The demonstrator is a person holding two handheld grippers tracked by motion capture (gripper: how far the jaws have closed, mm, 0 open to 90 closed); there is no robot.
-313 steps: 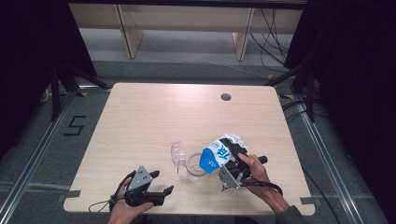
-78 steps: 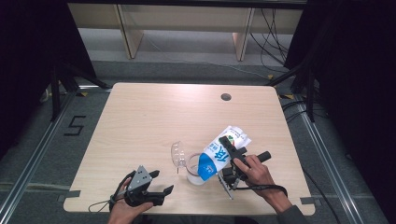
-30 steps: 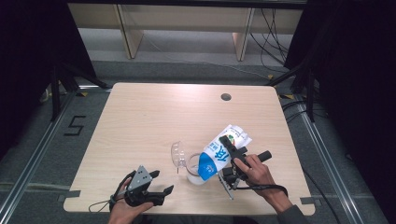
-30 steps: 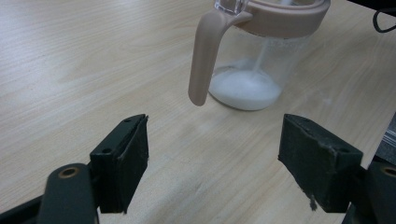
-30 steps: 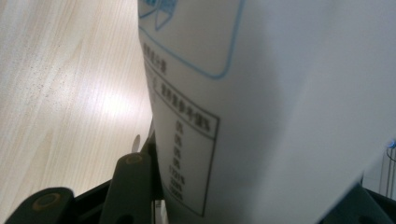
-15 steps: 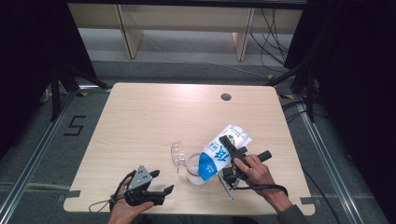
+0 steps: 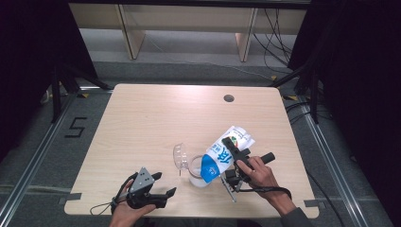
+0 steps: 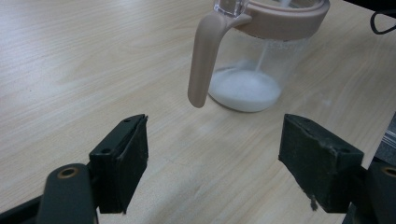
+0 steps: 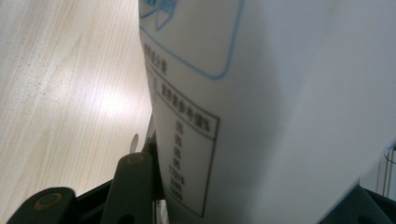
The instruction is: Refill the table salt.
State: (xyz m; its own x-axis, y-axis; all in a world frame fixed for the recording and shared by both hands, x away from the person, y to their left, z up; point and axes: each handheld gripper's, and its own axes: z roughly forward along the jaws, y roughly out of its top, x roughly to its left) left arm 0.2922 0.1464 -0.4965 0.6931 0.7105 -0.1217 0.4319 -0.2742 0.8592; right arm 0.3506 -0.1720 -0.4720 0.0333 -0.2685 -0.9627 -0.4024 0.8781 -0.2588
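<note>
Right tongs (image 7: 230, 163) tip the blue-and-white carton (image 7: 222, 153) — print unreadable — over the jug (image 8: 252, 65).

Wooden table (image 7: 156, 118), clear jug (image 7: 197, 171) on it

High view looks down and forward over the pale wooden table (image 7: 156, 123). Left gripper view sits low, near the clear pink-rimmed jug (image 8: 261, 60), shared with the high view (image 7: 195, 170). Right gripper view is pressed against the white-blue carton (image 9: 280, 107).
</note>
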